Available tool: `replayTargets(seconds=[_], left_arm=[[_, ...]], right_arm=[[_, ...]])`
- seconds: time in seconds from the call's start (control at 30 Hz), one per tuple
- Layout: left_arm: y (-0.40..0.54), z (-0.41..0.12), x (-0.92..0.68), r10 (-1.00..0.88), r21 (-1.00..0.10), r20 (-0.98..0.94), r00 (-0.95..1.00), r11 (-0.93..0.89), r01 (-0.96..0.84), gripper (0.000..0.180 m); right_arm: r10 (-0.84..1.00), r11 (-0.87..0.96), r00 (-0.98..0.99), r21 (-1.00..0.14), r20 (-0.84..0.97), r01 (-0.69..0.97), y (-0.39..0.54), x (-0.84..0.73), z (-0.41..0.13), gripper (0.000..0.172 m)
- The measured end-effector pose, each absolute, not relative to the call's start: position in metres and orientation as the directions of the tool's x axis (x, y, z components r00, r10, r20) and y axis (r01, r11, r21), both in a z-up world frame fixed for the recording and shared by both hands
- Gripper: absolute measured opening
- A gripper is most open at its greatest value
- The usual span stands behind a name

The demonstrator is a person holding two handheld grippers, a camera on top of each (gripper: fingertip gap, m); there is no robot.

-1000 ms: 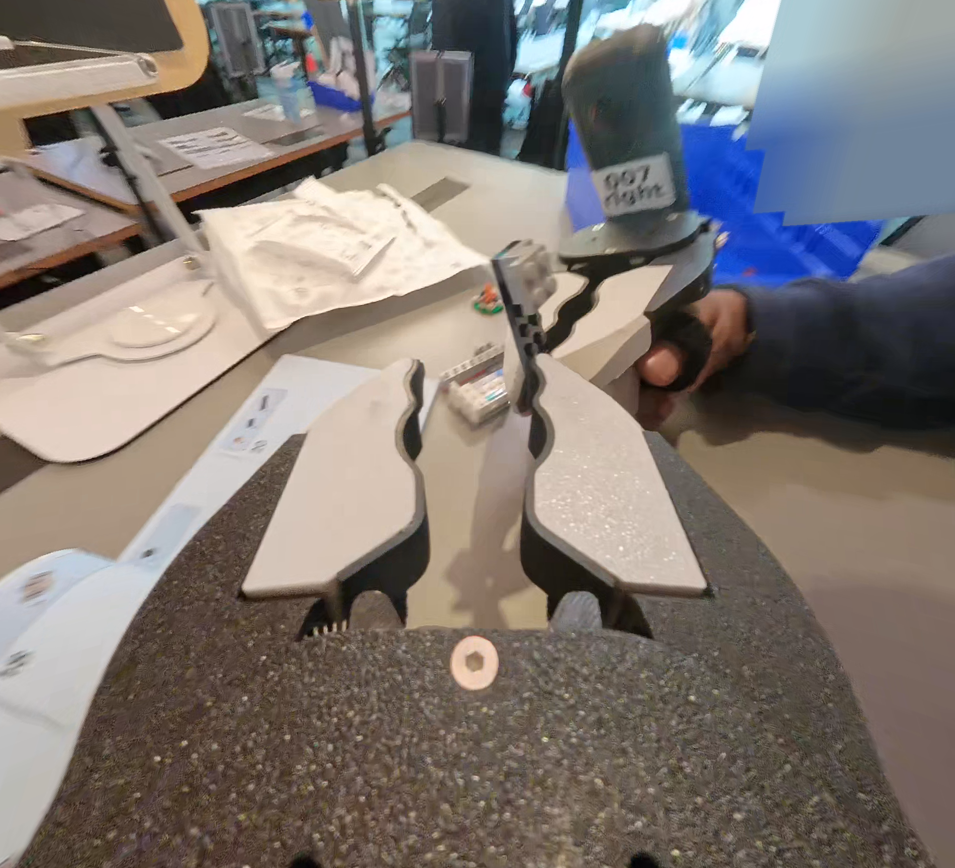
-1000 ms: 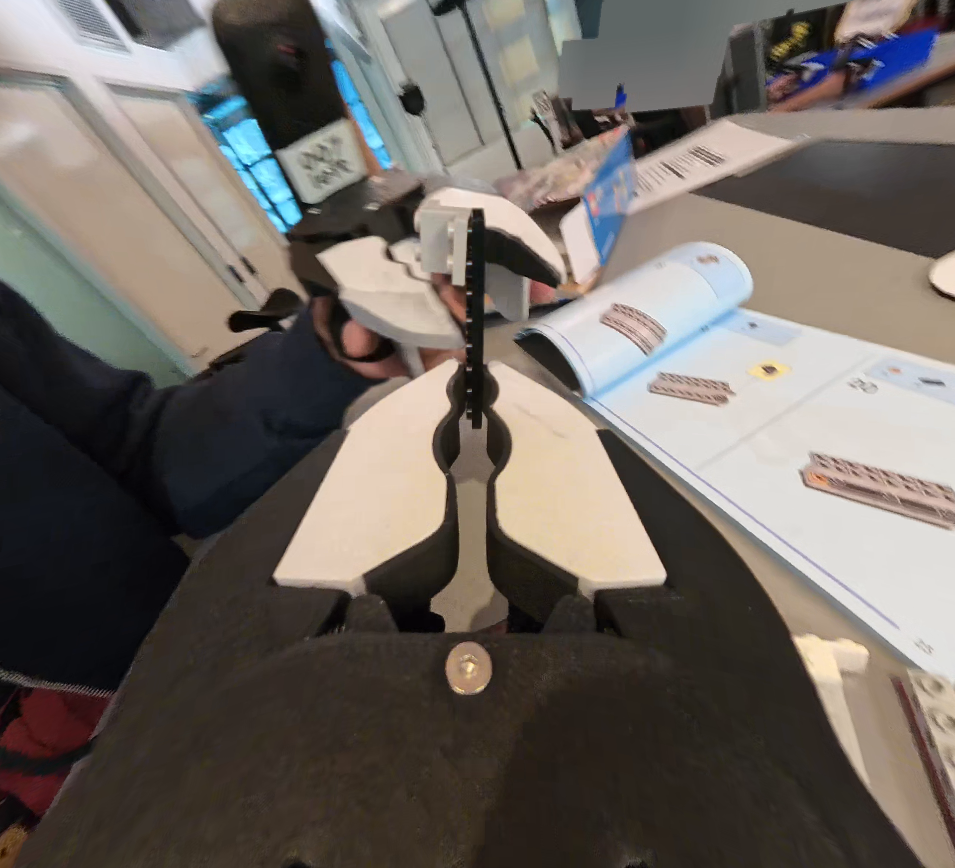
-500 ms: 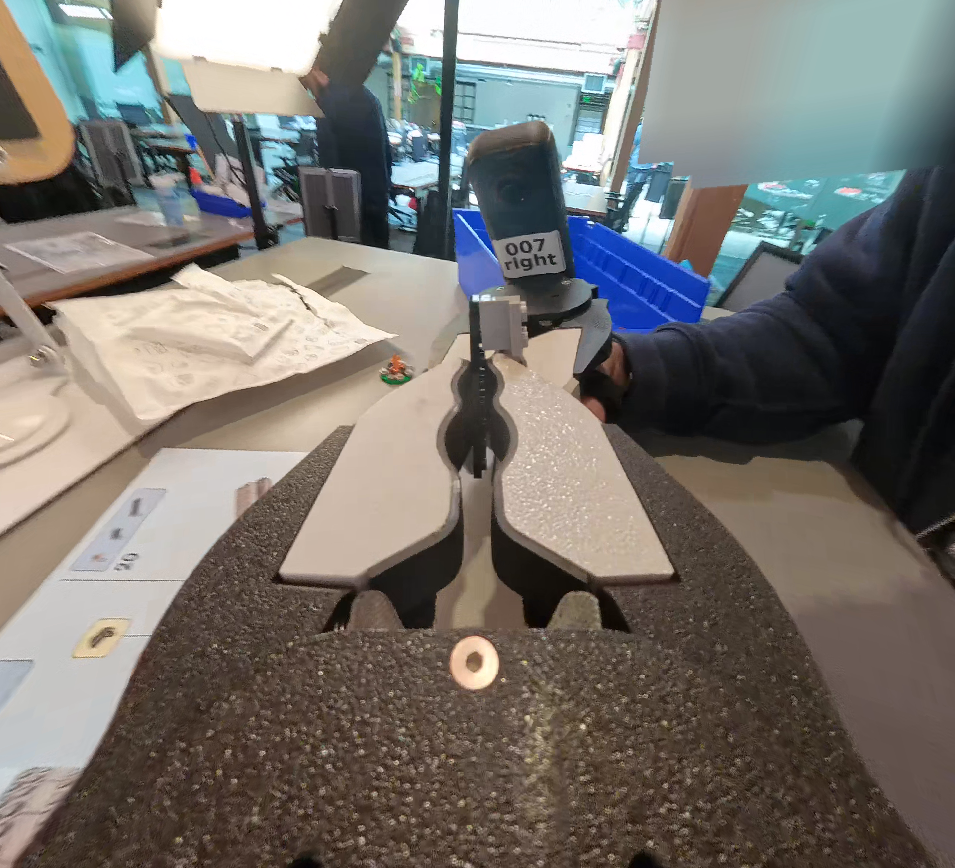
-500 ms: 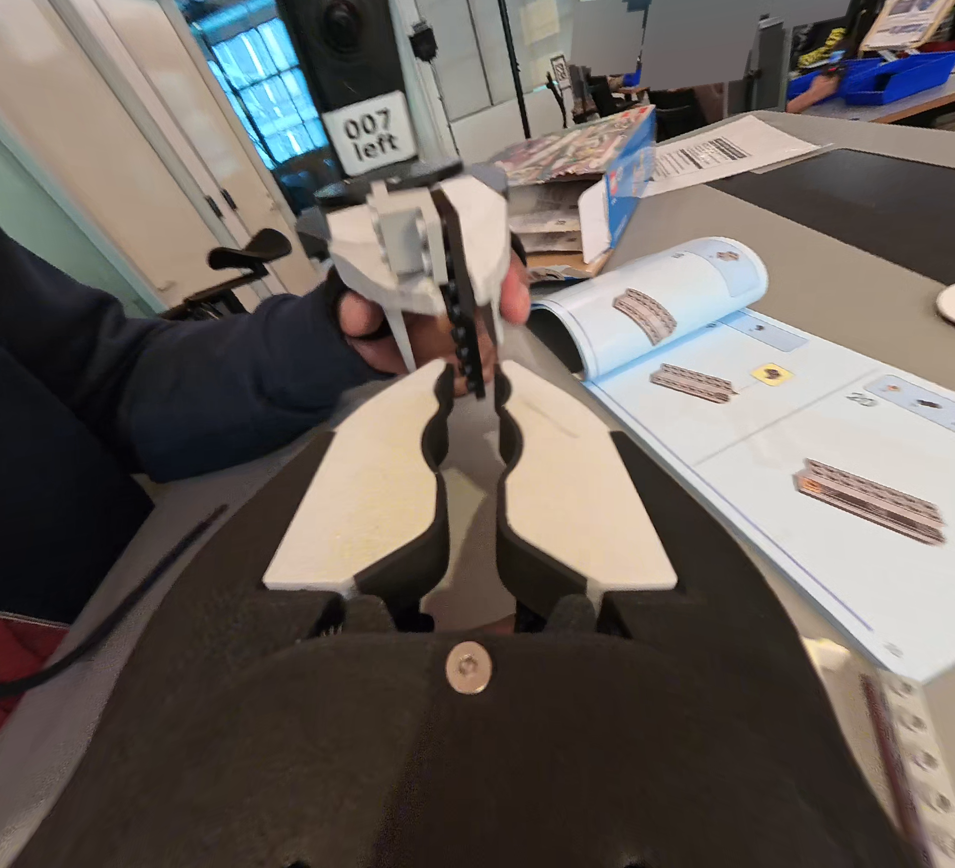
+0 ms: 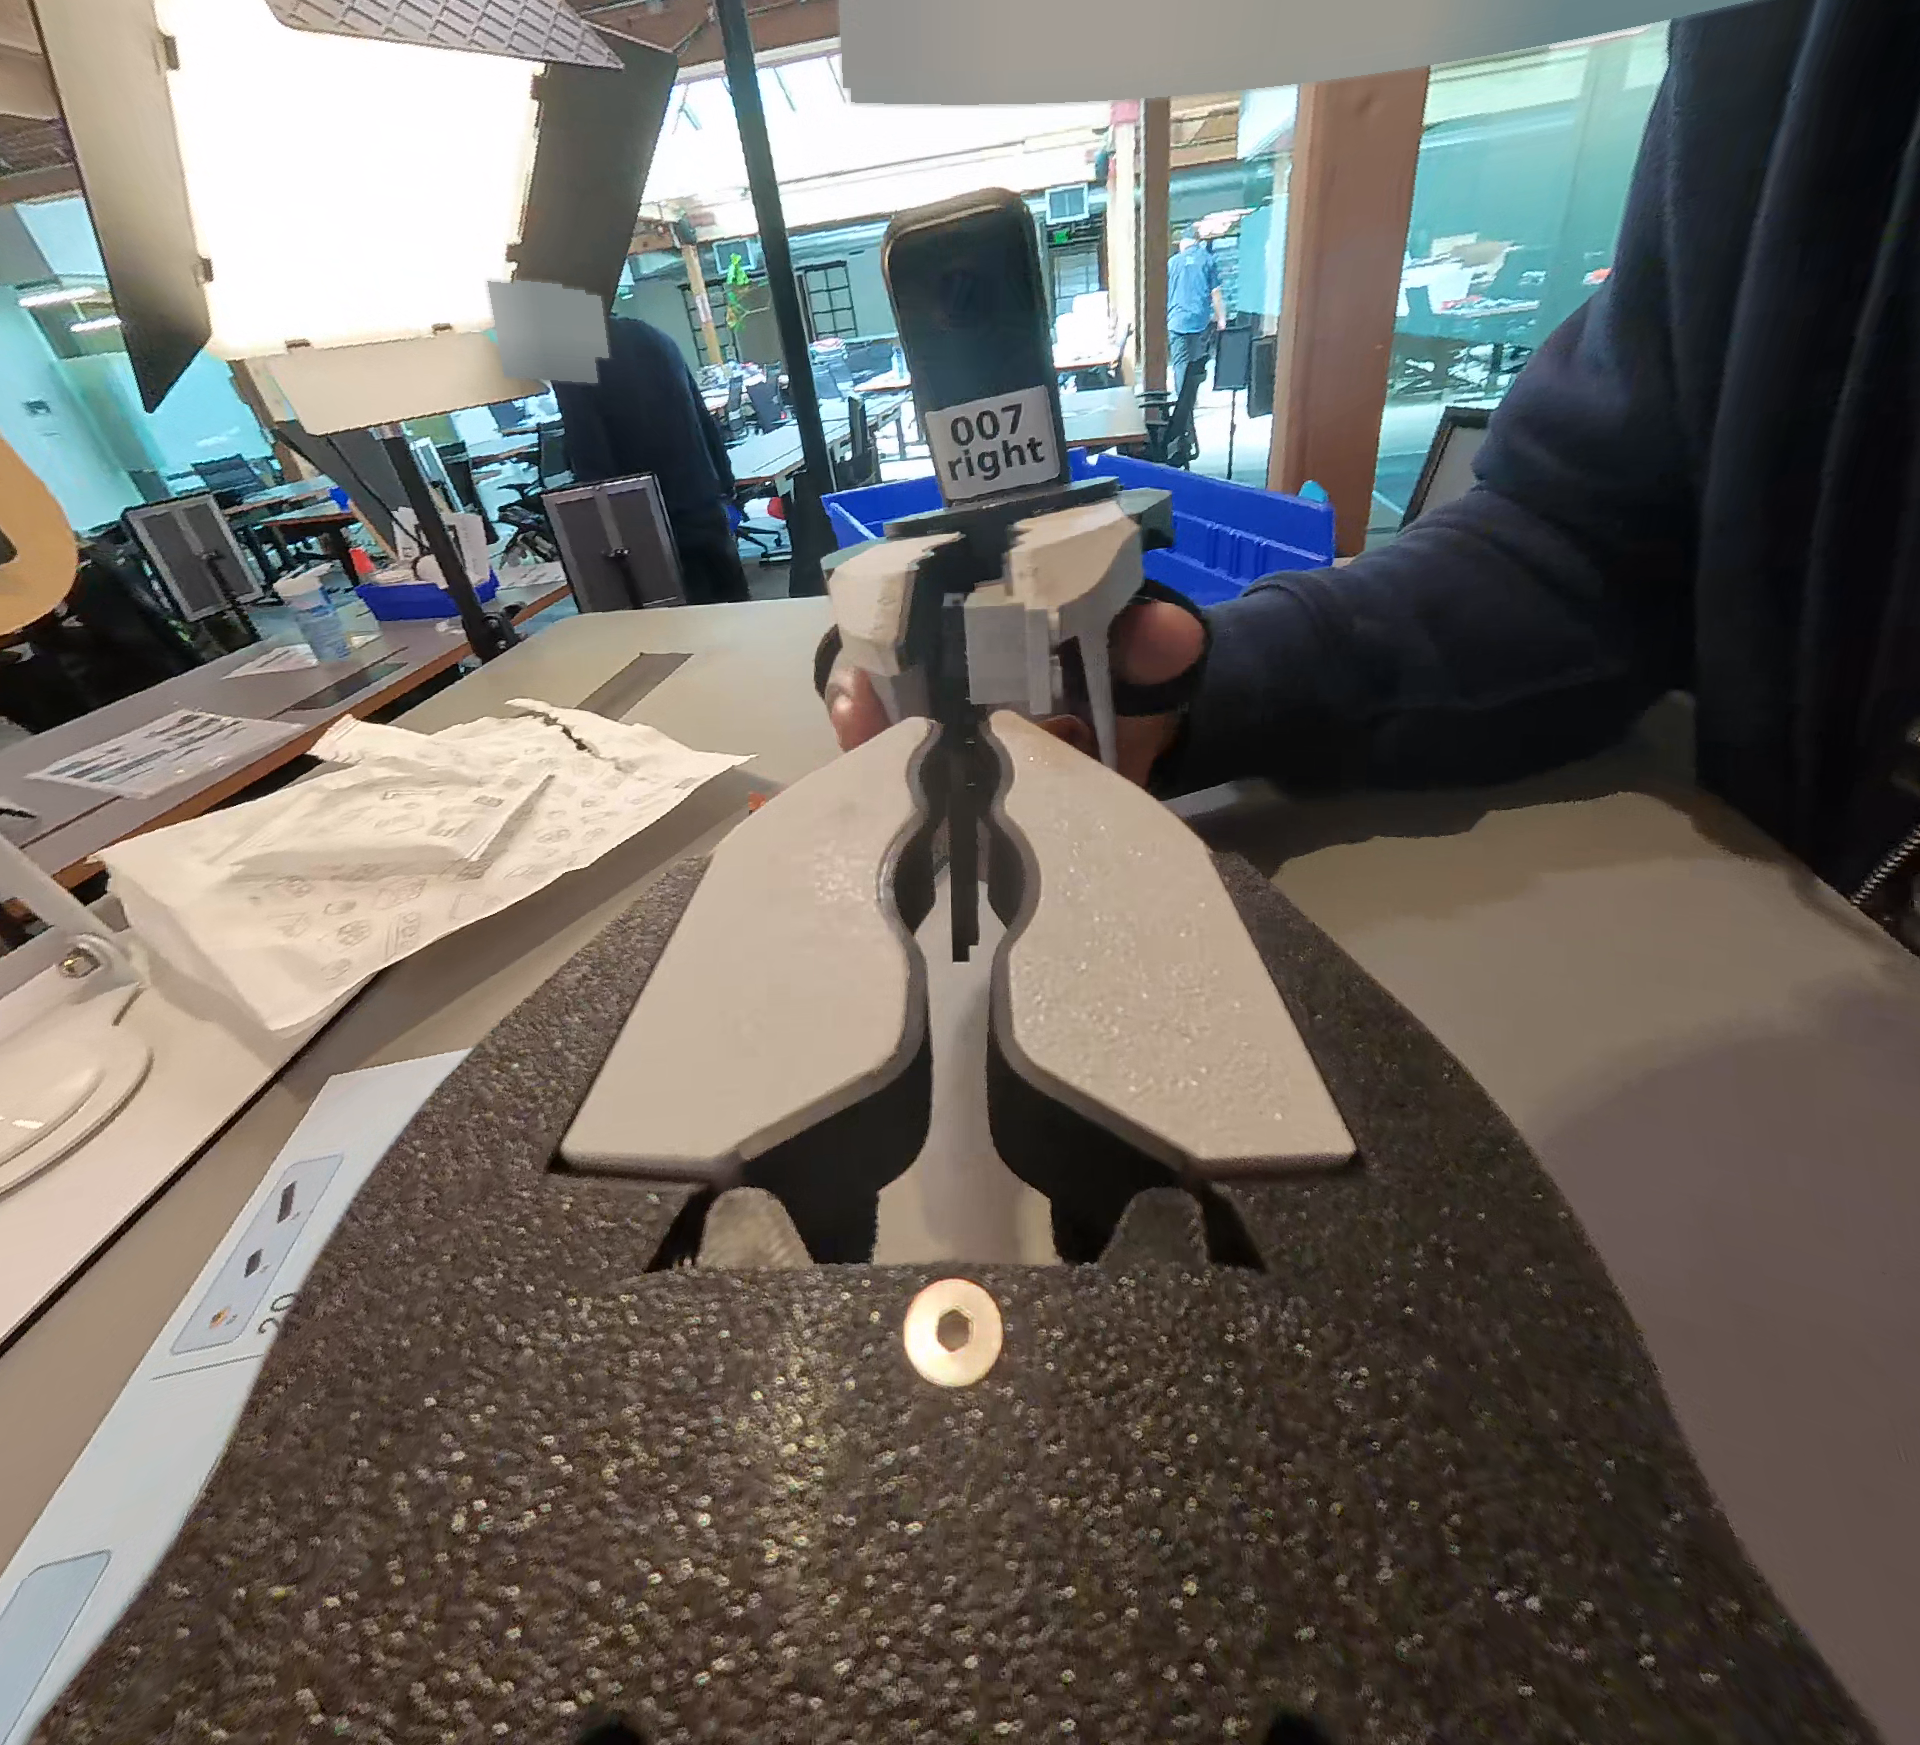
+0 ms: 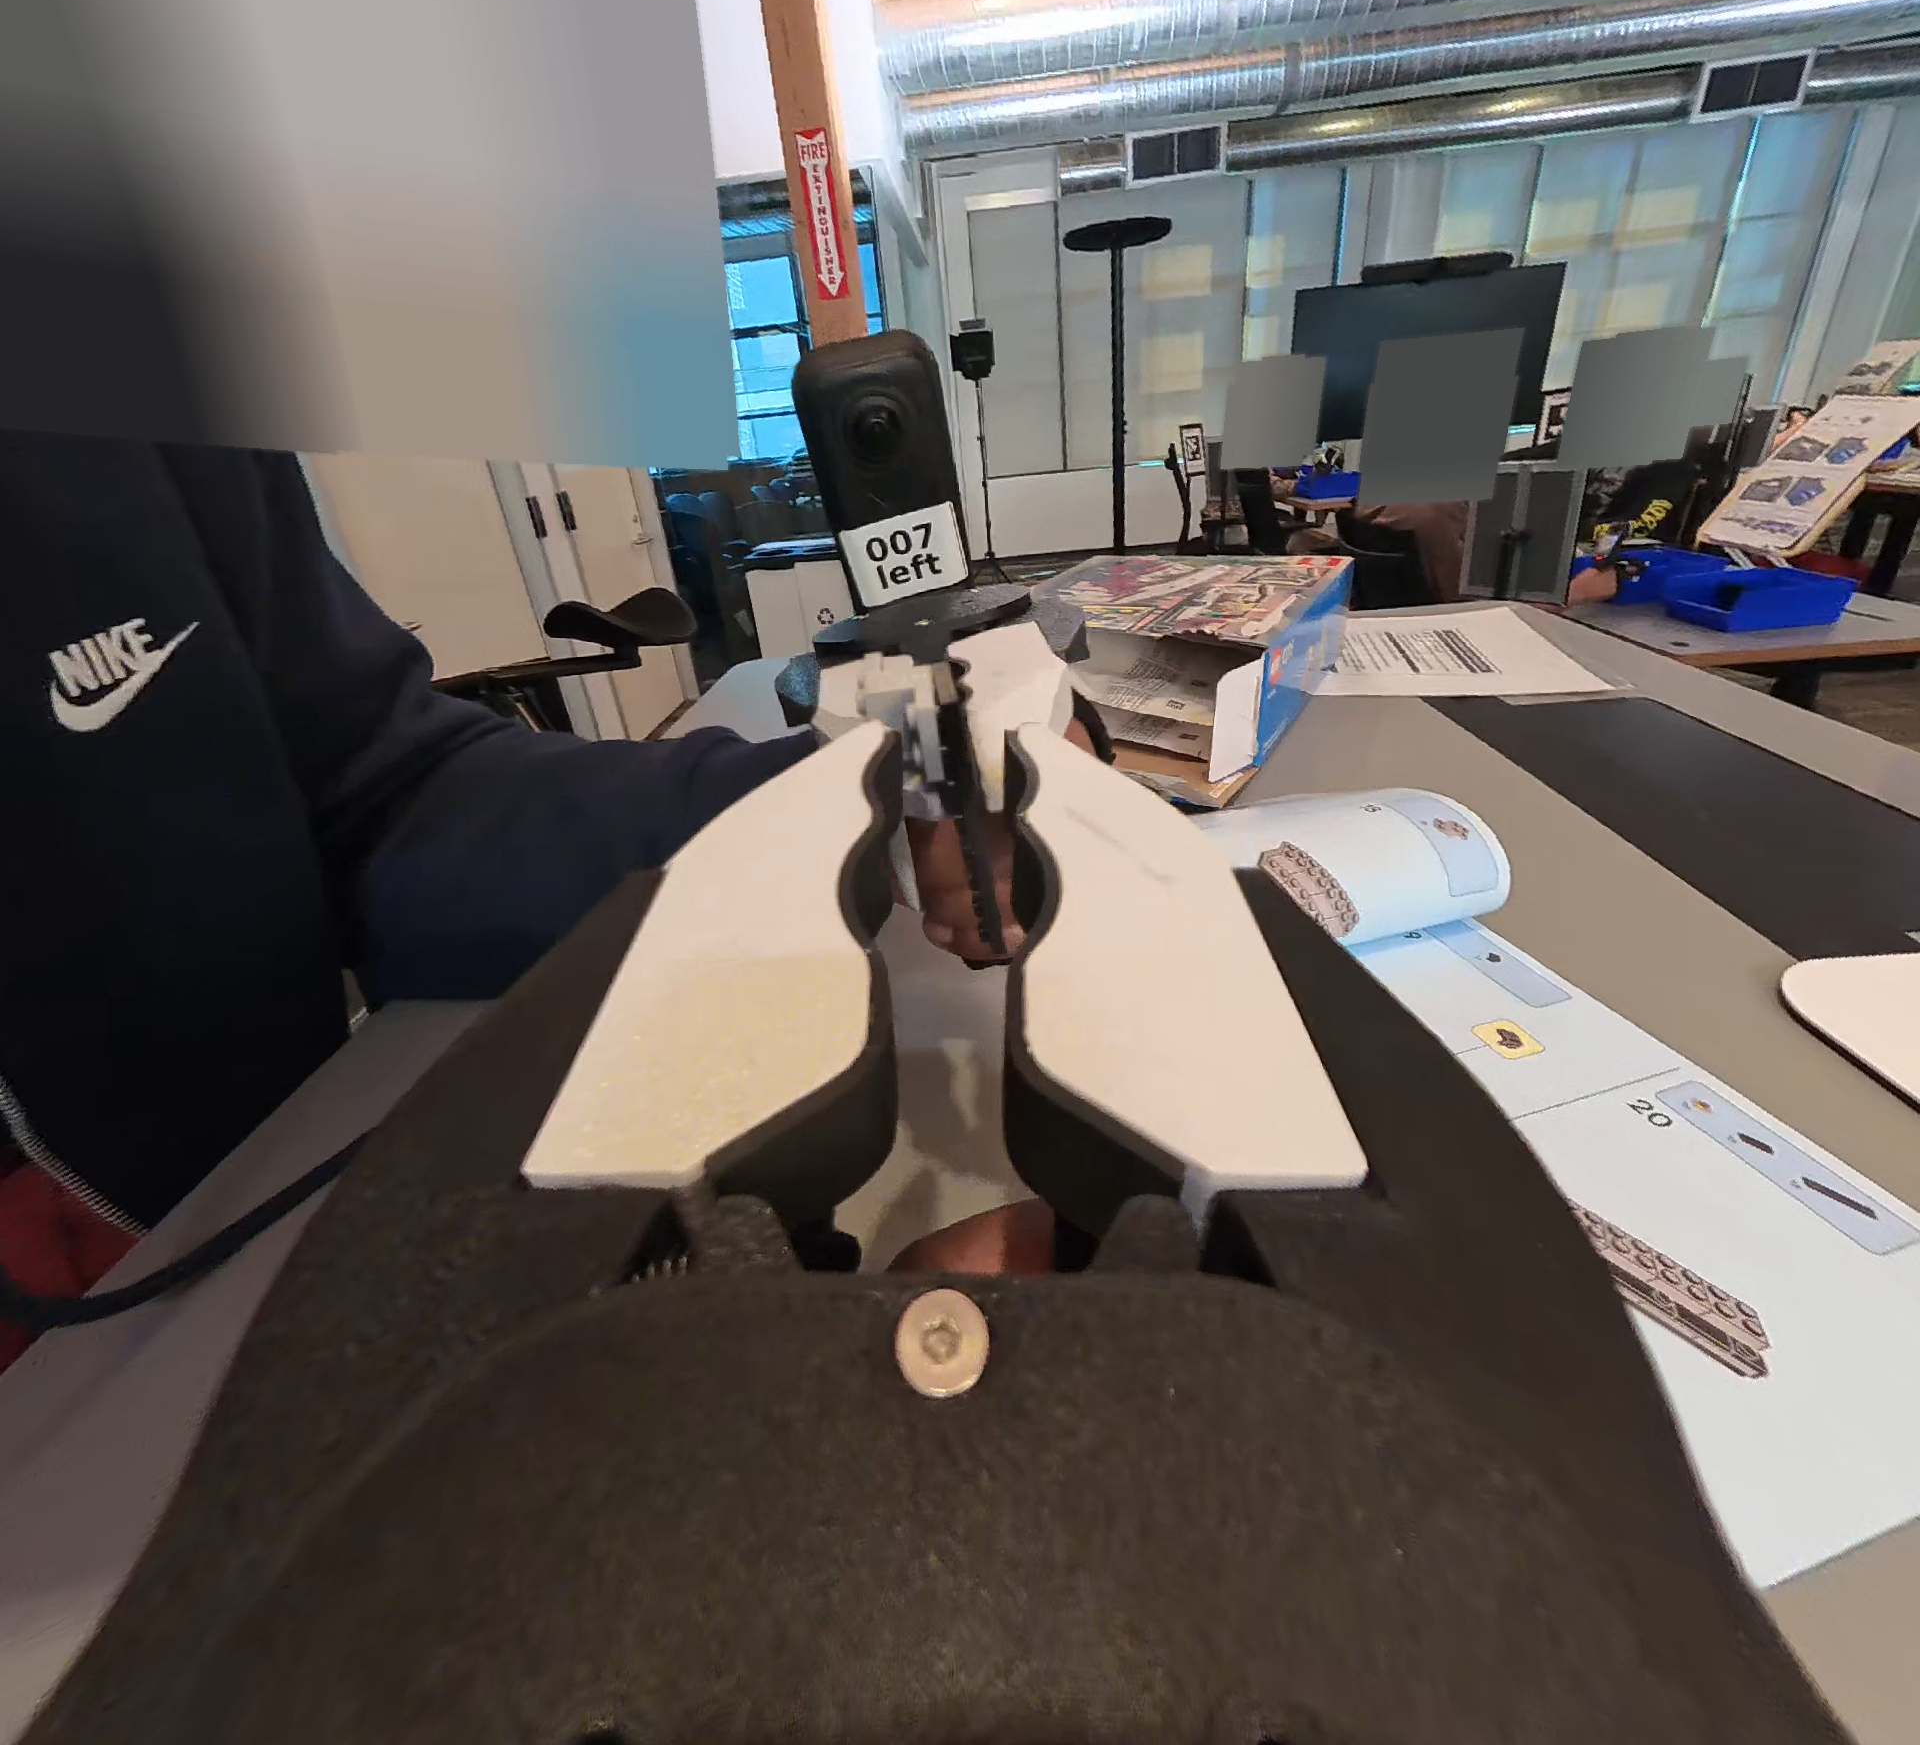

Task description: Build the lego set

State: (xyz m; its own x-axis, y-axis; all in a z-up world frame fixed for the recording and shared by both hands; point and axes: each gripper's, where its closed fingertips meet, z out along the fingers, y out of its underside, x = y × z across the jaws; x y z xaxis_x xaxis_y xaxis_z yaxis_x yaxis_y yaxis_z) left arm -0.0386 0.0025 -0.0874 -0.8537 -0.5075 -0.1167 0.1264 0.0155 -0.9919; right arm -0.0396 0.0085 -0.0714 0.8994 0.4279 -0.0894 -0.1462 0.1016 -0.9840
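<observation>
The left claw is clamped on a thin black studded plate carrying a grey brick. The right claw stands slightly parted around the same piece, above the counter. White stickers with writing mark both cameras; a printed instruction booklet lies open.

booklet on table, box behind

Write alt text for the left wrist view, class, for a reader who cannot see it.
The left gripper is shut on a thin black plate held edge-on, grey bricks on its far end. Facing it, the right gripper has its fingers either side of those bricks.
</observation>
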Motion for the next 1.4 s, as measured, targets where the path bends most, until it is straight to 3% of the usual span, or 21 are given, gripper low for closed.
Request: replayTargets(seconds=[1.1, 1.3, 1.4], left_arm=[[-0.001, -0.095, -0.041, -0.466, -0.998, -0.058, -0.883, 0.025, 0.053, 0.004], [-0.003, -0.092, -0.039, -0.471, -1.0, -0.026, -0.882, 0.006, 0.027, 0.005], [0.0, -0.1, -0.04, -0.465, -0.999, 0.012, -0.885, 0.025, -0.027, 0.021]], right_arm=[[0.461, 0.07, 0.887, -0.995, -0.033, -0.074, 0.009, -0.046, -0.078, 0.007], [0.477, 0.092, 0.875, -0.985, -0.086, -0.147, 0.007, -0.044, -0.075, 0.007], [0.475, 0.113, 0.875, -0.98, -0.092, -0.164, 0.005, -0.043, -0.073, 0.006]])
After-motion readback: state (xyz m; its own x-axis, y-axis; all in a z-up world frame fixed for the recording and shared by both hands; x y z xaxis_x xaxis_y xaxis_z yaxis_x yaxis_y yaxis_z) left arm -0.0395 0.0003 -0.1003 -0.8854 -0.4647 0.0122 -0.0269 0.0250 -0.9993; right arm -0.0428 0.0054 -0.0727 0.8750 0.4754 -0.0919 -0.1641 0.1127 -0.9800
